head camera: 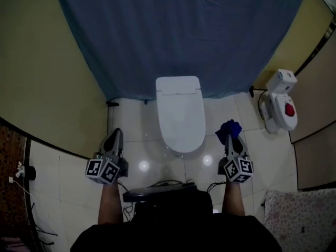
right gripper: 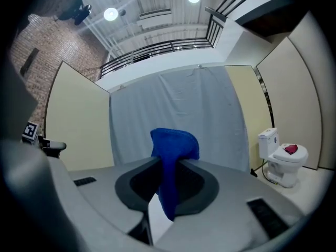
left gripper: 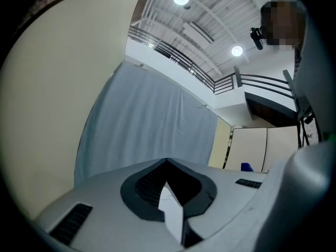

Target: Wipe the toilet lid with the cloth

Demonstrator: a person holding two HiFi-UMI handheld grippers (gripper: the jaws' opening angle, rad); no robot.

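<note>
A white toilet with its lid (head camera: 181, 117) down stands on the tiled floor in front of a blue curtain. My right gripper (head camera: 230, 135) is to the right of the bowl's front, shut on a blue cloth (head camera: 229, 130) that bunches up above its jaws. In the right gripper view the blue cloth (right gripper: 172, 159) hangs pinched between the jaws. My left gripper (head camera: 114, 138) hovers left of the toilet, apart from it, jaws shut with nothing in them (left gripper: 168, 167).
A second small white toilet (head camera: 281, 101) with a red item on its lid stands at the right wall. A blue curtain (head camera: 178, 30) hangs behind the toilet. Yellow partition walls close in both sides. Cables (head camera: 21, 175) lie at the far left floor.
</note>
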